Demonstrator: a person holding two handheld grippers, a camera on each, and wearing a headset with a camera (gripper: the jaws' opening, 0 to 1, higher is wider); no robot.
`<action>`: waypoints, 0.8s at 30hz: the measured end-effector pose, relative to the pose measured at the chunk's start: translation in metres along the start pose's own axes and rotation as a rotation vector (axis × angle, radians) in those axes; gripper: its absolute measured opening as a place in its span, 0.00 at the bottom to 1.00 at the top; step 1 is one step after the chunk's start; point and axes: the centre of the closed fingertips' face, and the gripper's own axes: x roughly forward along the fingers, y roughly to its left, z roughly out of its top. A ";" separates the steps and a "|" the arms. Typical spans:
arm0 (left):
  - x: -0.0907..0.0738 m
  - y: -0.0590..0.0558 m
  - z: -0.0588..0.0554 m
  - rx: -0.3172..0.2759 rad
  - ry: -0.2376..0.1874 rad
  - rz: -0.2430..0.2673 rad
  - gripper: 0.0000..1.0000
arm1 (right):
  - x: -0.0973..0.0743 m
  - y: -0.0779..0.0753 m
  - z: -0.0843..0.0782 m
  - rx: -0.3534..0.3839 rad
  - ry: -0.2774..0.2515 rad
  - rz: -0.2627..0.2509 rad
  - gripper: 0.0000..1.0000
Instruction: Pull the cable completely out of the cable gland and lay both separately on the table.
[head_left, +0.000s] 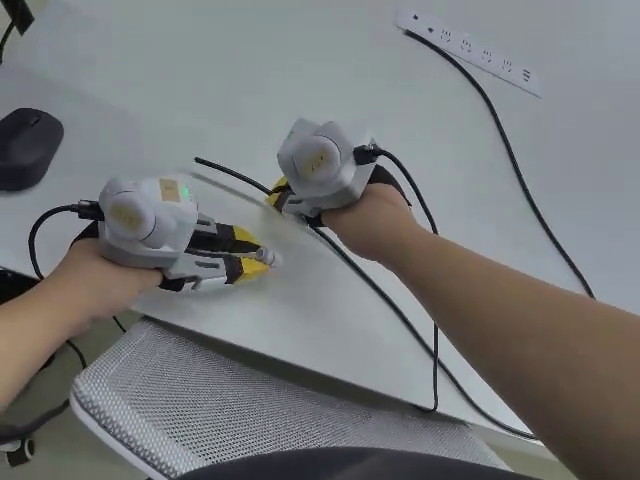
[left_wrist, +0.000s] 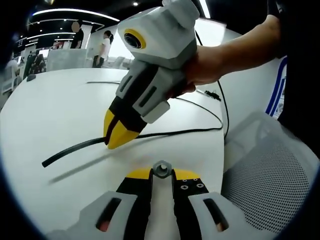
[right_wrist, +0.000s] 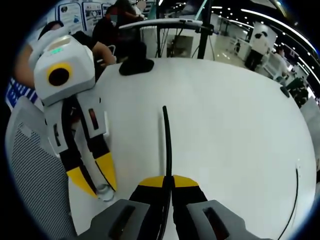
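My left gripper (head_left: 262, 262) is shut on the small grey cable gland (left_wrist: 161, 169), held just above the white table near its front edge. The gland also sits between the yellow tips at the left of the right gripper view (right_wrist: 105, 191). The black cable (right_wrist: 165, 135) is free of the gland and lies along the table. Its loose end (left_wrist: 46, 162) points away from both grippers. My right gripper (head_left: 278, 195) is shut on the cable a short way from that end, its tips low over the table (left_wrist: 116, 137).
A black mouse (head_left: 25, 145) rests at the far left and a white power strip (head_left: 470, 50) at the back right, its black lead trailing toward the front edge. A grey mesh chair (head_left: 250, 410) stands below the table edge. People stand in the background.
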 end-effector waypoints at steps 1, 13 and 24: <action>0.000 0.000 0.000 0.001 0.000 0.001 0.15 | 0.000 0.000 0.000 0.000 -0.002 0.001 0.00; 0.000 0.006 -0.006 0.006 0.018 0.032 0.15 | 0.005 -0.001 -0.008 -0.011 0.017 -0.003 0.00; -0.001 0.009 -0.009 0.035 0.041 0.047 0.15 | 0.005 -0.001 -0.010 -0.010 0.017 -0.009 0.00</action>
